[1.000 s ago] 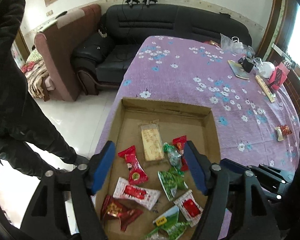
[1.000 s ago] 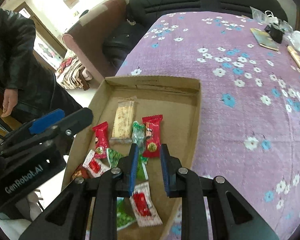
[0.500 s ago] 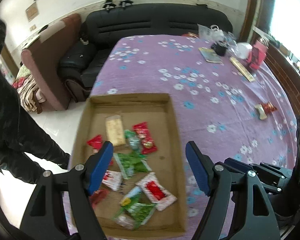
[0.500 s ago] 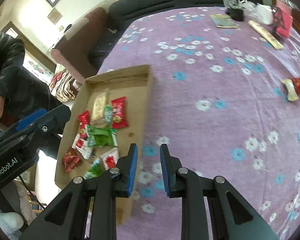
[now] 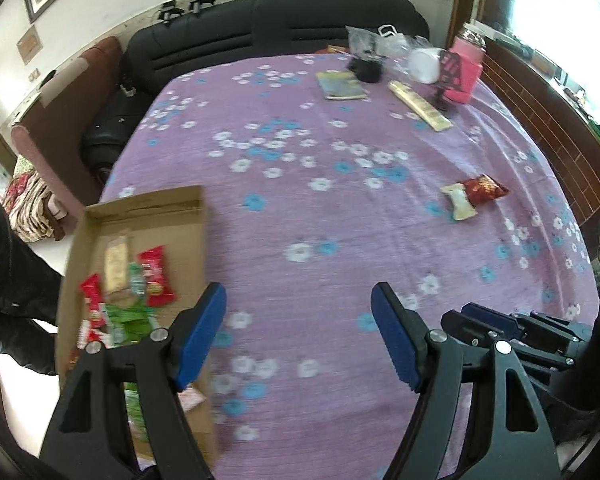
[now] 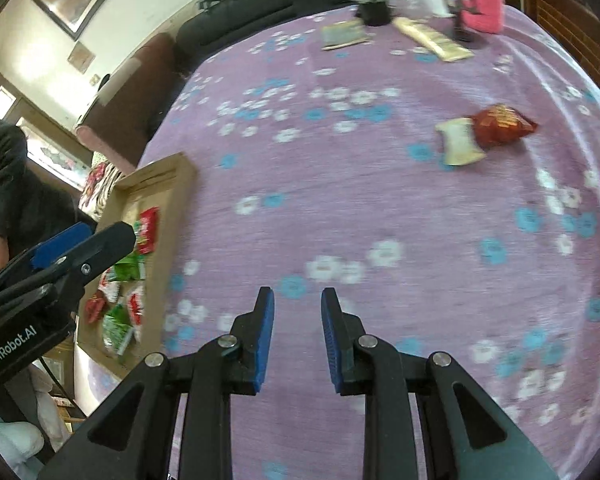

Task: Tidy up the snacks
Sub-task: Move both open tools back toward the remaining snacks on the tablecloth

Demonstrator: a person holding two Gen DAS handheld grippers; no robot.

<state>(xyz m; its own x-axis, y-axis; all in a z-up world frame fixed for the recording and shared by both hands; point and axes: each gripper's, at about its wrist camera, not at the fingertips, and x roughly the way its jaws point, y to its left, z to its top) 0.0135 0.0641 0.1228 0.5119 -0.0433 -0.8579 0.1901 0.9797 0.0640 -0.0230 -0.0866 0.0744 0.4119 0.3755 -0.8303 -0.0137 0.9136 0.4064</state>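
Scene: a table [image 5: 340, 240] under a purple flowered cloth; a shallow cardboard tray [image 5: 80, 248] of sorted snacks lies at 9 o'clock in the left wrist view.
Task items: two loose snacks lie well apart from the tray, at 2 o'clock in both views: a red packet [image 6: 502, 124] touching a pale packet [image 6: 458, 142].
Left hand-held gripper [image 5: 298, 336]: jaws spread wide, nothing between them, poised over bare cloth just beside the tray's right wall.
Right hand-held gripper [image 6: 297, 336]: jaws nearly together with a narrow gap, nothing pinched.
Step in hand (judged): reaching from the tray toward the two stray packets.
Doing it well (judged): widen the right jaws before arriving; take one packet at a time, since the two touch; grip across the crimped short side so the wrapper does not slip; come down steeply to avoid bunching the cloth.
Hard to make out: motion blur smears the cloth and labels; packet print is unreadable.
Cut off: the tray's near end lies behind the left gripper; whether the packets overlap cannot be told.
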